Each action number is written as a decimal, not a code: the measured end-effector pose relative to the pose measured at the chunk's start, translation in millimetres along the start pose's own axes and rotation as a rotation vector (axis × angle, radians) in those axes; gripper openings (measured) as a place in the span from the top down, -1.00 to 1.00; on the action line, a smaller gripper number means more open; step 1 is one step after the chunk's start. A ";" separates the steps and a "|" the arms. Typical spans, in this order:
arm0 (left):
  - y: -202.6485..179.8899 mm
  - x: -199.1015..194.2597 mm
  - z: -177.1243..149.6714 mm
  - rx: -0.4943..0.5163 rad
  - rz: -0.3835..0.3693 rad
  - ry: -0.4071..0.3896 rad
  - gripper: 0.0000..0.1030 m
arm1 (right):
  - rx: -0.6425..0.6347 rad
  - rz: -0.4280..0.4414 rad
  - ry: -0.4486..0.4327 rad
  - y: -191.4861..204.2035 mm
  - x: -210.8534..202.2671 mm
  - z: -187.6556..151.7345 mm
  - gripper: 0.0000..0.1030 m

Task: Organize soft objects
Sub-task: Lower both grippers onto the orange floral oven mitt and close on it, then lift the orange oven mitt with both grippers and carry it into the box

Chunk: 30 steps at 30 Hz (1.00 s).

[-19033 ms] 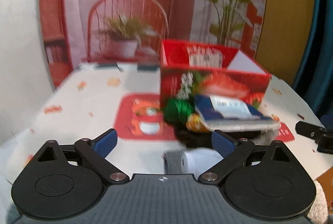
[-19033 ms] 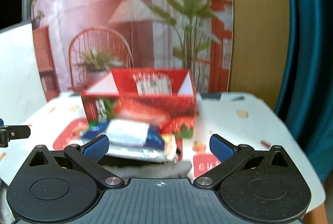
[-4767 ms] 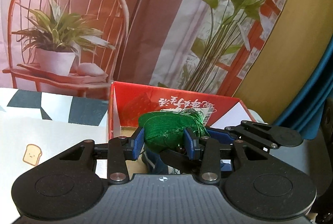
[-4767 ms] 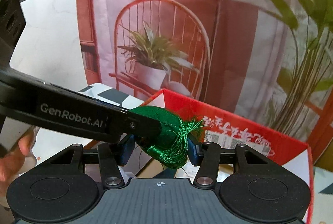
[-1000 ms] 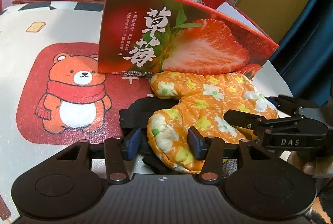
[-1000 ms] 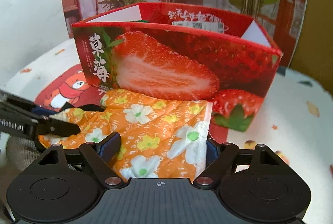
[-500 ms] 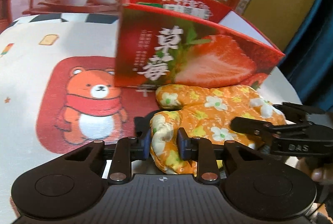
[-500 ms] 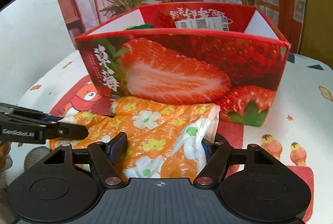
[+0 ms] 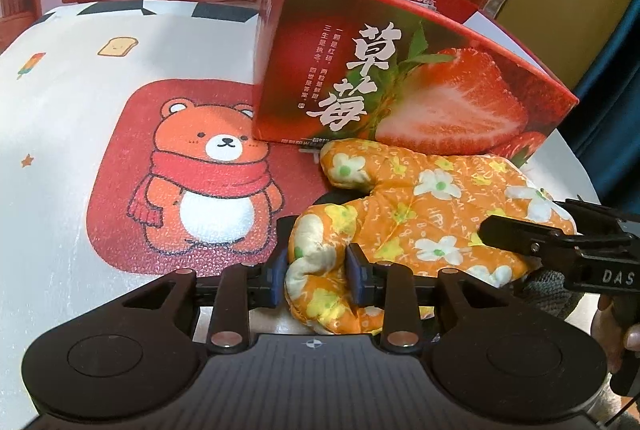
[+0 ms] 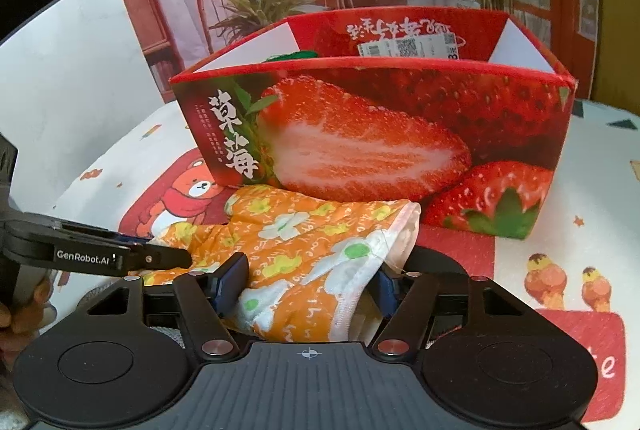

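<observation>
The left hand-held gripper (image 9: 317, 280) is pinched tight on the fingertip end of the orange flowered oven mitt (image 9: 404, 226), its blue pads (image 9: 357, 276) pressing into the padding. The right hand-held gripper (image 10: 308, 280) is clamped across the mitt's cuff end (white lining showing at the edge). The mitt (image 10: 304, 250) stretches between them, just above the surface (image 9: 60, 150) with its bear print (image 9: 212, 186). Just behind stands the open strawberry box (image 10: 380, 138), something green (image 10: 292, 55) peeking over its rim.
</observation>
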<state>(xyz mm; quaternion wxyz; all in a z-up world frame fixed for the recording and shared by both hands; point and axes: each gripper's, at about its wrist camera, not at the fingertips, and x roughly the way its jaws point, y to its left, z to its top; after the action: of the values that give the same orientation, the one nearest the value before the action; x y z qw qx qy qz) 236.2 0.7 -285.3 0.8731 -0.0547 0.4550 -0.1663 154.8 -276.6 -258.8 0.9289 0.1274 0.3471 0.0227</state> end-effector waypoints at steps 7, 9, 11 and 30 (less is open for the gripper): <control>3.9 -0.8 0.8 -0.018 -0.018 0.000 0.33 | 0.067 0.020 0.020 -8.5 11.4 5.8 0.04; 6.1 -4.6 0.9 -0.027 -0.033 -0.015 0.48 | 0.021 0.002 0.013 -2.1 8.2 9.1 0.18; 3.0 -12.8 2.8 -0.006 -0.037 -0.048 0.59 | -0.026 -0.006 -0.004 3.7 2.3 13.2 0.34; -30.9 -109.4 51.8 0.112 -0.051 -0.424 0.69 | -0.179 0.044 -0.243 21.9 -70.8 76.4 0.75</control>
<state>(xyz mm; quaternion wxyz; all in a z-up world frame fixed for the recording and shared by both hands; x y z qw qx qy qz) 212.8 6.0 -162.8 0.9465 -0.0514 0.2497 -0.1980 151.9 -281.5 -152.6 0.9709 0.0535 0.2259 0.0585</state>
